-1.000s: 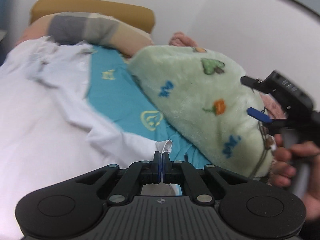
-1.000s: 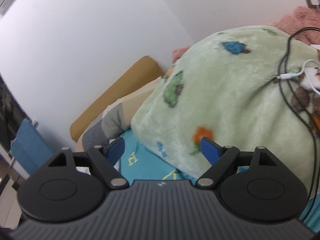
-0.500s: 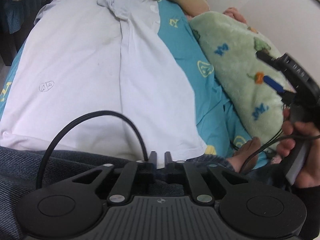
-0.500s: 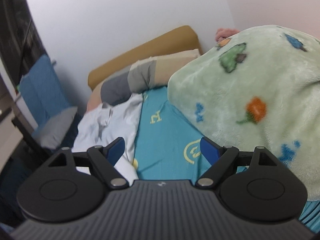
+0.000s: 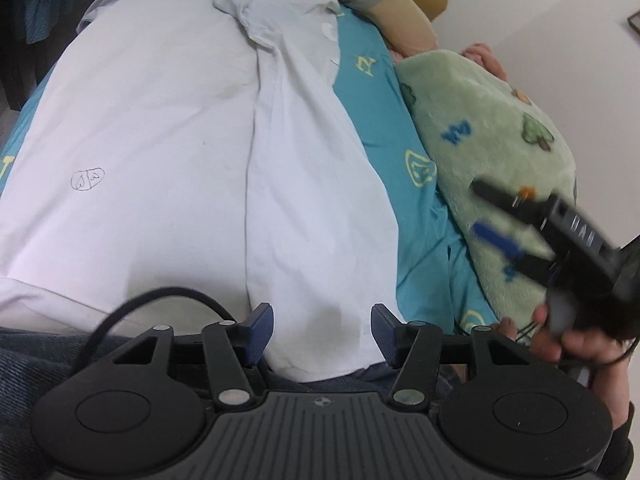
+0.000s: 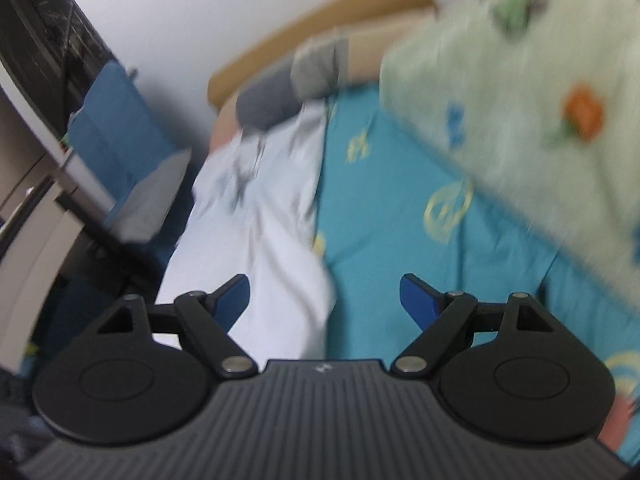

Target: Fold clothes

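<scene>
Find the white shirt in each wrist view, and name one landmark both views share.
Left wrist: the white shirt fills the left and centre, ahead of the left claw.
Right wrist: it lies left of centre, blurred.
Shared landmark: the green fleece blanket, at the right in both views.

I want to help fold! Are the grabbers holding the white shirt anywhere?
No. The left gripper and right gripper are both open; the white shirt lies loose.

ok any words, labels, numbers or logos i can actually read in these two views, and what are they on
No text can be read as words.
White shirt: a small drawn oval emblem, no letters legible.
Teal bedsheet: yellow letter-like marks, not clearly readable.
Right gripper: pale markings on its body, blurred.
Left gripper: small round logo, no letters.
Right wrist view: too blurred to read.
</scene>
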A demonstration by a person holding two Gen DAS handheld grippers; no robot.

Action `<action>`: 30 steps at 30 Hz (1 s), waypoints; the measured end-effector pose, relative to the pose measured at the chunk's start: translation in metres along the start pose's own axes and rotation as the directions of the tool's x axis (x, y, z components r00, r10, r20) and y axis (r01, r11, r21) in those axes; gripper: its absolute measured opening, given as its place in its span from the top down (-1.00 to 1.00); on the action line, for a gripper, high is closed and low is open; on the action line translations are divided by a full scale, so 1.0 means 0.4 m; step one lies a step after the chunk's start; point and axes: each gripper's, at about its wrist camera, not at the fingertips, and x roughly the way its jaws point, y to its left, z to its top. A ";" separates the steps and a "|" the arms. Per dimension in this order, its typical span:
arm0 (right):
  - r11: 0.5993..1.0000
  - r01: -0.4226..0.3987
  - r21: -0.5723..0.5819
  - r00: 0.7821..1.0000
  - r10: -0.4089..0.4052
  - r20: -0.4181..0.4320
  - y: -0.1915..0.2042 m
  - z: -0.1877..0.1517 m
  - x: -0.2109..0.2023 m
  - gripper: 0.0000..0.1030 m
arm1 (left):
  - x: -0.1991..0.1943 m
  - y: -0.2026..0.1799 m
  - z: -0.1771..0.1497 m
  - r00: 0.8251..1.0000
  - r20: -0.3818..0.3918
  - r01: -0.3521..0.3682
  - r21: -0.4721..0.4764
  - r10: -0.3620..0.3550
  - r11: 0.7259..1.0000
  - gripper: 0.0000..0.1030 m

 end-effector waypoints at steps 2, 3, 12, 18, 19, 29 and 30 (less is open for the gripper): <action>0.999 -0.024 0.048 0.997 0.028 -0.076 -0.014 -0.015 0.023 -0.61 | -0.006 0.005 0.005 1.000 0.009 0.011 -0.004 -0.011 1.000 -0.12; 0.998 -0.025 0.056 0.995 0.030 -0.091 -0.014 -0.019 0.027 -0.59 | -0.009 0.008 0.007 1.000 0.013 0.016 -0.006 -0.016 1.000 -0.12; 0.999 -0.039 0.015 0.998 0.040 -0.048 0.034 0.063 0.089 -0.59 | -0.072 0.027 0.180 0.990 0.135 -0.057 0.053 0.050 0.997 -0.33; 0.999 -0.038 -0.034 0.999 0.037 -0.007 0.066 0.154 0.172 -0.52 | -0.024 0.075 0.415 0.898 0.383 -0.336 0.275 0.217 0.901 -0.39; 0.998 -0.029 -0.053 1.000 0.029 0.002 0.070 0.183 0.206 -0.51 | -0.003 0.090 0.454 0.868 0.427 -0.398 0.296 0.252 0.868 -0.44; 0.996 0.028 -0.086 0.999 -0.024 0.044 0.054 0.480 0.696 -0.50 | 0.232 0.294 0.892 0.797 0.485 -0.496 0.185 0.361 0.848 -0.59; 0.997 0.024 -0.080 0.999 -0.020 0.043 0.050 0.504 0.748 -0.50 | 0.258 0.300 0.921 0.789 0.495 -0.511 0.202 0.363 0.836 -0.61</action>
